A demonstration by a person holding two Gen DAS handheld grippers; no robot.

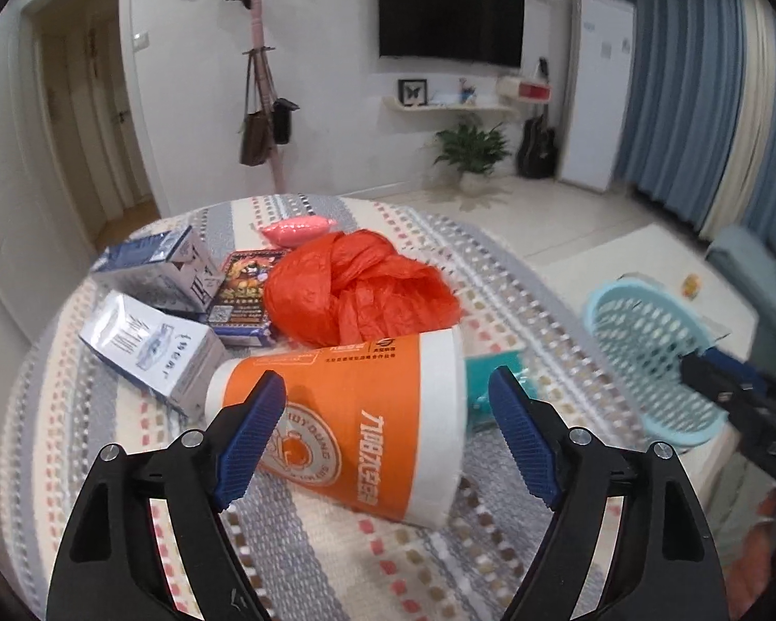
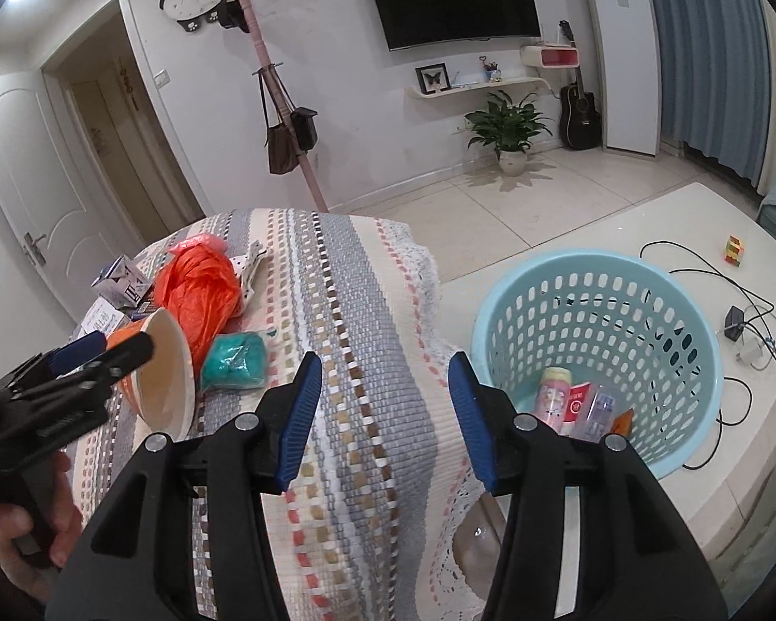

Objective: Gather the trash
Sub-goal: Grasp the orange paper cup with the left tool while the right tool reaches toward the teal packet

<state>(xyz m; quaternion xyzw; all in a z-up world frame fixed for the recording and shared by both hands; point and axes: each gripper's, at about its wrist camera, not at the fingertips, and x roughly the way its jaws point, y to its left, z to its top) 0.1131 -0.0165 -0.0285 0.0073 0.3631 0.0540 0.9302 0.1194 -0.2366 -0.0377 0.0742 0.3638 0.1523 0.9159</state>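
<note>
On the far left of the table [image 1: 336, 559], with its striped woven cloth, there are two blue-and-white cartons [image 1: 155, 357], one behind the other, and a dark snack packet [image 1: 245, 290] wedged next to them. Right beside that sits a crumpled orange plastic bag [image 1: 357, 290], with a small pink packet [image 1: 297, 229] just behind it.

In front of the bag, a big orange and white paper cup [image 1: 367, 414] is lying on its side, open mouth pointing right. From the right wrist view you can see straight into it and it looks empty. The left tongs [image 1: 385, 437] are spread wide open, one pad on each side of the cup, not squeezing it as far as I can tell. A teal wrapped bundle [image 2: 234, 362] sits just past the cup's mouth.

The right tongs [image 2: 383, 422] are open too, holding nothing, hanging over the table's right edge.

Off to the right, lower than the table, is the light blue perforated basket [image 2: 698, 362]. Inside at the bottom: a pink bottle [image 2: 553, 398], a red and white pack [image 2: 578, 401], a clear wrapper and a bit of orange packaging.
</note>
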